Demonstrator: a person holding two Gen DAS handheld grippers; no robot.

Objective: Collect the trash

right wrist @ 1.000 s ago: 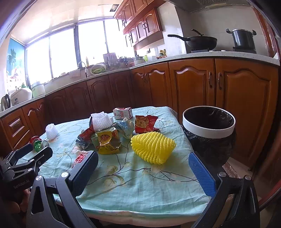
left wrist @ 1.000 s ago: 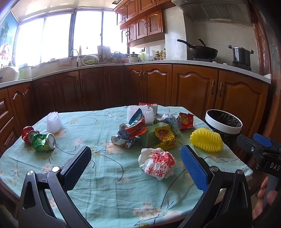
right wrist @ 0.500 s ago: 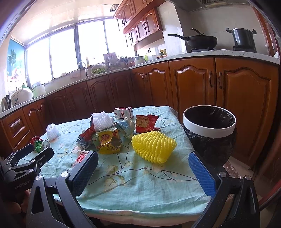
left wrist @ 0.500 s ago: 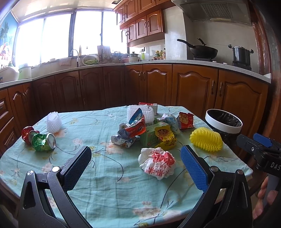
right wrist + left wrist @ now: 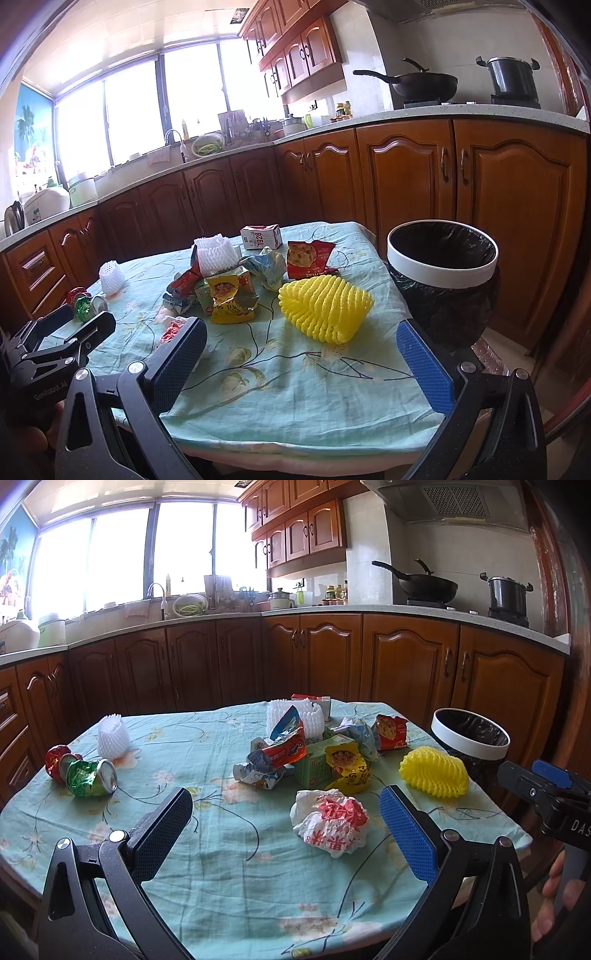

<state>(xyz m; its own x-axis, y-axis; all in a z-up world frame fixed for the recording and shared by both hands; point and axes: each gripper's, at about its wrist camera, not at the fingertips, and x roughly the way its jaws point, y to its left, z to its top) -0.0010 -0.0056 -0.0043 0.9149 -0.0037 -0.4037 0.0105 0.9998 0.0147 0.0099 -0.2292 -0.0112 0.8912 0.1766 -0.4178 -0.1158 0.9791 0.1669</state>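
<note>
Your left gripper [image 5: 286,808] and right gripper [image 5: 301,341] both gape wide, holding nothing. Crumpled white-and-red plastic bag [image 5: 330,821] lies on the floral tablecloth [image 5: 221,849]; yellow foam fruit net [image 5: 325,308] beside the black-lined, white-rimmed bin [image 5: 443,273].

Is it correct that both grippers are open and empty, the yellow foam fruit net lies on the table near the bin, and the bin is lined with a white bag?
Not quite: the bag lining the white-rimmed trash bin is black, as the right wrist view shows. The rest holds: the left gripper and right gripper are open and empty, and the yellow foam fruit net lies on the table near the bin.
</note>
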